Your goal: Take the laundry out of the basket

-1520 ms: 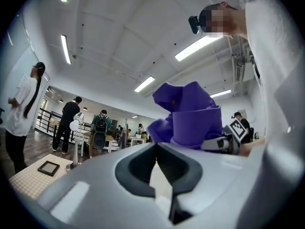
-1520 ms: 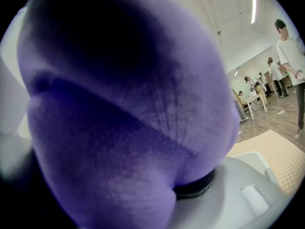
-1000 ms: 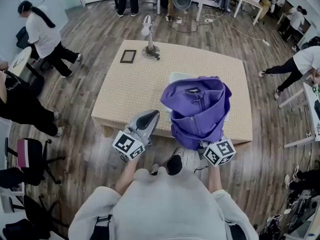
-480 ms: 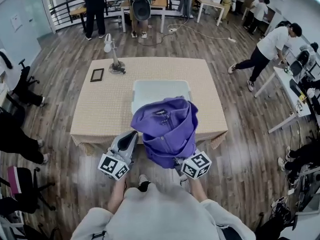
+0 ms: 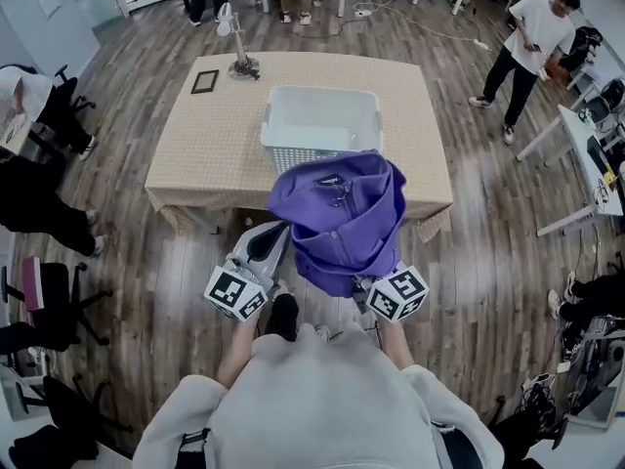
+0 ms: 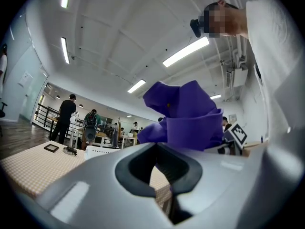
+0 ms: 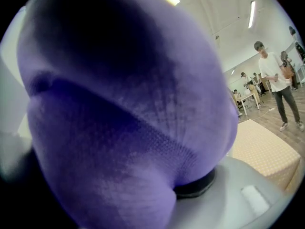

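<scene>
A purple hooded garment (image 5: 342,218) hangs bunched in the air in front of the table's near edge, over the floor. My right gripper (image 5: 373,277) is shut on its lower folds, with the fingertips buried in cloth. In the right gripper view the purple cloth (image 7: 124,109) fills almost everything. The white laundry basket (image 5: 322,94) stands on the table behind the garment, and I see nothing in it from here. My left gripper (image 5: 281,231) floats beside the garment, jaws together and holding nothing. In the left gripper view the garment (image 6: 188,118) hangs to the right, past the jaws.
The checked table (image 5: 195,159) carries a desk lamp (image 5: 239,62) and a small black frame (image 5: 205,81) at its far left corner. Several people stand around the room; one in white (image 5: 527,32) is at the far right. Chairs (image 5: 54,311) stand to the left.
Both grippers and the purple garment have drawn back from over the table to in front of its near edge. The basket, hidden behind the garment before, now shows fully.
</scene>
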`<state>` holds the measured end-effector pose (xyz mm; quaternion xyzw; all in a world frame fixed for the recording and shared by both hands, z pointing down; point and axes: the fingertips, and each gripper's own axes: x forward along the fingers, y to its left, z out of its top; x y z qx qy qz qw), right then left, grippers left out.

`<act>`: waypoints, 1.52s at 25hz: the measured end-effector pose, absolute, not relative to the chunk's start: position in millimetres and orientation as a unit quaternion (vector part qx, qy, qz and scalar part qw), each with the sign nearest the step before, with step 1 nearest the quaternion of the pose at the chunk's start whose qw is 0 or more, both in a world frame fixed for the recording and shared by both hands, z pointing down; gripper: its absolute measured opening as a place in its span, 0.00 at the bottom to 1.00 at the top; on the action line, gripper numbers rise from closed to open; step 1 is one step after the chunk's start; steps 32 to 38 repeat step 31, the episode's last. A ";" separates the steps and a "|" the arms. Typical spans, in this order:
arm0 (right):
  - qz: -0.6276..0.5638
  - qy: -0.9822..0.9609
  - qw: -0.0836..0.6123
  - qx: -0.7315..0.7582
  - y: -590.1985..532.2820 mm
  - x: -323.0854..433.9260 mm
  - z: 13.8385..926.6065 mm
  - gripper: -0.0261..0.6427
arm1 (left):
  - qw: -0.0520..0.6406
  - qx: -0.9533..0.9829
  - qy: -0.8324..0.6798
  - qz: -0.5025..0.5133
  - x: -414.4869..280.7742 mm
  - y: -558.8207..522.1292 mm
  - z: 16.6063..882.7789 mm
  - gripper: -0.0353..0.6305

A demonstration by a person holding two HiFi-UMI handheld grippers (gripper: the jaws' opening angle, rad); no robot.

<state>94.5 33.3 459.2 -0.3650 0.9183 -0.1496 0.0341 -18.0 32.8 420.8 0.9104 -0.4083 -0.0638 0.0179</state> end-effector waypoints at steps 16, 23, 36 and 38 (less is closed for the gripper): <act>-0.132 0.928 0.041 -0.346 102.2 86.5 464.1 0.45 | -0.001 0.908 -0.412 -0.074 -9.1 109.9 420.9 0.07; -0.123 0.928 0.049 -0.348 109.2 90.1 452.1 0.45 | -0.013 0.910 -0.406 -0.078 -4.8 118.0 407.5 0.07; -0.118 0.931 0.053 -0.341 110.7 87.2 449.9 0.45 | -0.015 0.909 -0.408 -0.082 -5.3 119.9 407.3 0.07; -0.118 0.931 0.053 -0.341 110.7 87.2 449.9 0.45 | -0.015 0.909 -0.408 -0.082 -5.3 119.9 407.3 0.07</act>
